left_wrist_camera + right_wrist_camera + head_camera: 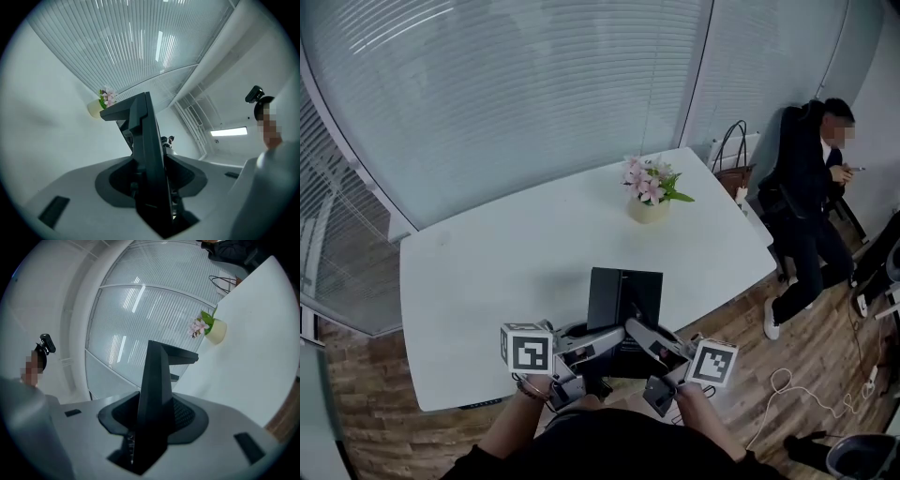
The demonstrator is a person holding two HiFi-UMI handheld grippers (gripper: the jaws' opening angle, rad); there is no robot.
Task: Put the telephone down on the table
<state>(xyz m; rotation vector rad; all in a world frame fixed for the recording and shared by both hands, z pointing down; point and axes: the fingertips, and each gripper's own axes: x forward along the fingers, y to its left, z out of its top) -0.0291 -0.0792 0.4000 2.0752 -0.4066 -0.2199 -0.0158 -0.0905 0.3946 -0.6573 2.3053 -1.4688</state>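
A black telephone with an upright angled panel hangs just over the near edge of the white table. Both grippers hold it from the sides. My left gripper is shut on its left side, my right gripper on its right side. In the left gripper view the telephone stands as a dark wedge clamped between the jaws of that gripper. The right gripper view shows the same dark wedge pinched in the right gripper. The phone's underside is hidden.
A pale pot of pink flowers stands at the table's far right part. A person in dark clothes sits past the right end, beside a bag. Cables lie on the wooden floor. Glass walls with blinds stand behind the table.
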